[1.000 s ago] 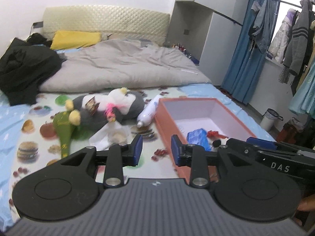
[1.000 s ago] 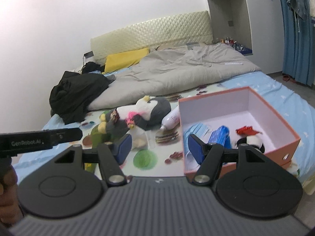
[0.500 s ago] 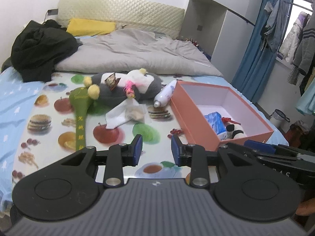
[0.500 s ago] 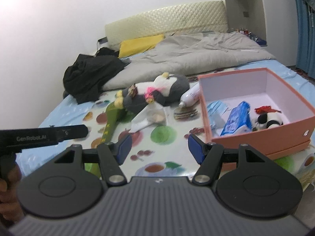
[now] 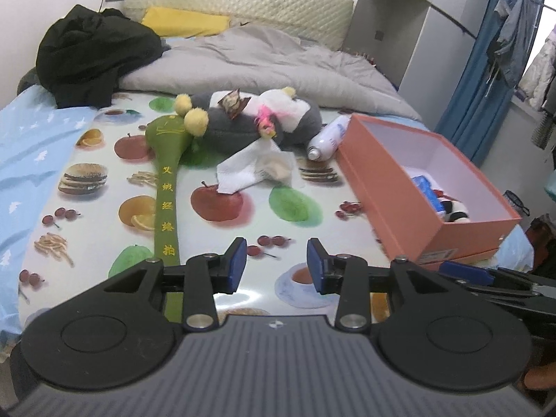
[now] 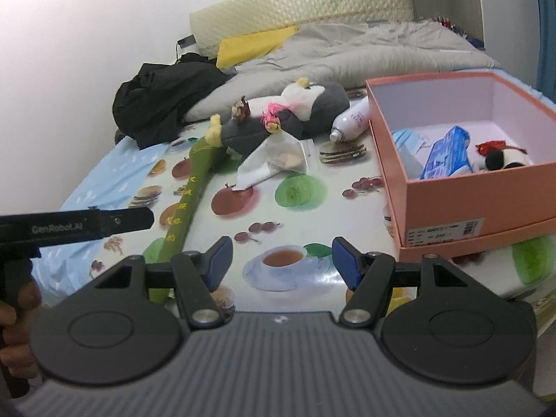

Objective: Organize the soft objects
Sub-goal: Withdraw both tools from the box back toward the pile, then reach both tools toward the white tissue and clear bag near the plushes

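A grey and white penguin plush lies on the fruit-print sheet. Beside it lie a long green fabric stick with yellow pompoms and a crumpled white cloth. The orange box on the right holds a blue packet, a face mask and a small black-and-white toy. My left gripper hovers over the sheet's near edge, its jaws opening with nothing between them. My right gripper is open and empty above the teacup print.
A white spray bottle lies between the penguin and the box. A black jacket, a grey duvet and a yellow pillow cover the far bed. Blue curtains and hanging clothes stand at right.
Both grippers have sunk toward the bed and tilted downward, so the sheet and the toys look nearer. The left gripper's jaws have spread wider. The right jaws keep their gap.
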`<state>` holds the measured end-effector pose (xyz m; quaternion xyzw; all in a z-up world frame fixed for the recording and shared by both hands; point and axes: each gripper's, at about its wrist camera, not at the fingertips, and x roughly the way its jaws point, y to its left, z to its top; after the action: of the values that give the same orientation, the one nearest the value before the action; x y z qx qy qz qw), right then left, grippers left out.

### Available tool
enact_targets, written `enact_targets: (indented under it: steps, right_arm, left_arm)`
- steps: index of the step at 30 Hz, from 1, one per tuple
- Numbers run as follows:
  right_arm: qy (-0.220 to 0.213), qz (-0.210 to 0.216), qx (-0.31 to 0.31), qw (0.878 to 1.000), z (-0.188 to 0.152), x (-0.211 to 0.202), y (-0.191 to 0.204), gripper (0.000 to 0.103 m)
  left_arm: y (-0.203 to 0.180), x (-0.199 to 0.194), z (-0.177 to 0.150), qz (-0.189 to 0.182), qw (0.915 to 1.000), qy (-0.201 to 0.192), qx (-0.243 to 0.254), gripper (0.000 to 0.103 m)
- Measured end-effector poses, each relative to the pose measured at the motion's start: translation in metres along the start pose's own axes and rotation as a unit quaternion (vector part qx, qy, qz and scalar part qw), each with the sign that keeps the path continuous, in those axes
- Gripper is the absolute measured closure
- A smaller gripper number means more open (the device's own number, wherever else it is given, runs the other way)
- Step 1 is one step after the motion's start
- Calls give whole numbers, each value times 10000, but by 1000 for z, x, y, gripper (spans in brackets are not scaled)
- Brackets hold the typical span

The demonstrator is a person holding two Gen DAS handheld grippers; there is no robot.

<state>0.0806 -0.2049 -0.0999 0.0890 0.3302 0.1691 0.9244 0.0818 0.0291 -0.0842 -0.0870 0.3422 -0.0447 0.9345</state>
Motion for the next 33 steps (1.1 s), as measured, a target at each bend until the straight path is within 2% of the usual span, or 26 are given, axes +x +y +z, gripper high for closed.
enact_targets:
  steps: [7,11,16,24,28,33]
  right_arm:
    - [29,35,-185,9998,9,48,-11,37]
    - [75,40,-297,9995,19,78,-18,37]
    - [169,231,-130,9995,36,120,-30,37]
    - [267,634,2,9976,66,190,-33,37]
    - [262,791,-99,9965,78,221,-25,37]
    - [339,804,-75,9962,88,252,-20,37]
  left_arm:
    - [18,73,12,165,9993,327,26,59]
    - [19,117,12,196,9975,603,298,57]
    - [31,159,16,320,9959,752,377,54]
    - [52,213,41,439,9958,661,446,52]
    - [61,233,54,350,9973,513,400,45]
    - [63,258,63,373,9970,420,540,45]
